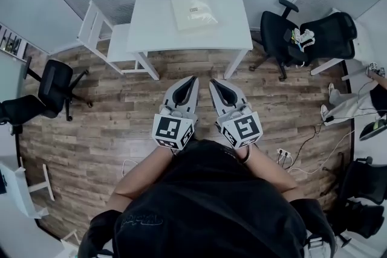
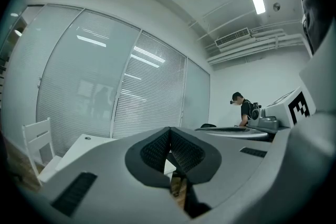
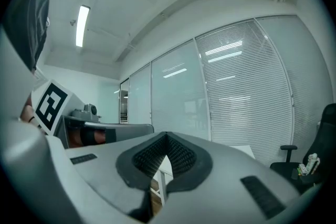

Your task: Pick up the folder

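Note:
A pale, clear folder (image 1: 193,10) lies flat on the white table (image 1: 157,27) at the far middle of the head view. My left gripper (image 1: 191,80) and right gripper (image 1: 214,83) are side by side in front of the person's body, over the wood floor and short of the table. Both point level toward the table, shut, with nothing between the jaws. In the left gripper view the left gripper (image 2: 169,131) has its tips together, and part of the white table (image 2: 79,147) shows behind it. In the right gripper view the right gripper (image 3: 167,136) is likewise shut; the folder is hidden there.
A white chair (image 1: 100,33) stands at the table's left end. Black office chairs sit at the right (image 1: 279,33) (image 1: 332,33) and at the left (image 1: 51,87). Cables and a power strip (image 1: 283,155) lie on the floor to the right. Another person (image 2: 244,108) stands in the background.

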Demonstrator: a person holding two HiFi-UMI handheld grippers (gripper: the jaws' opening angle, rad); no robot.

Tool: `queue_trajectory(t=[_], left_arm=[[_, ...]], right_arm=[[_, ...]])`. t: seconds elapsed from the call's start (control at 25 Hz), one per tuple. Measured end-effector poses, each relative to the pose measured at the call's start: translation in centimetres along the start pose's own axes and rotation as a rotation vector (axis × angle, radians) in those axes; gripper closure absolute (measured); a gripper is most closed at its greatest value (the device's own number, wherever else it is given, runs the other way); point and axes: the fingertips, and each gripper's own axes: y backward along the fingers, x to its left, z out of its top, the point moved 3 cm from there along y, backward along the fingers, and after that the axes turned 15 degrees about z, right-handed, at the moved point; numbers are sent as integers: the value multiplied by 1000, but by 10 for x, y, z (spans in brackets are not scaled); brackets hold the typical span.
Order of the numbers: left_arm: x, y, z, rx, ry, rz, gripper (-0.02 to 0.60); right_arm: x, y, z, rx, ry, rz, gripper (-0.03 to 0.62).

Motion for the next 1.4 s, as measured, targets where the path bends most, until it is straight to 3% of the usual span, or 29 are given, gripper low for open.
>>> queue_trajectory(t=[0.52,0.76,1.16,1.4], left_arm=[[54,-36,11,14,-33,-61,571],[69,-57,9,30,-8,-24,571],[76,-129,6,41,-2,72,571],[63,-198,8,38,2,100,571]], right_arm=[[-18,-78,4,4,-39,-2,582],[-36,-96,2,9,-45,40,582],[-111,-125,-2,10,-54,121,582],[-187,-130,1,11,-62,127,583]])
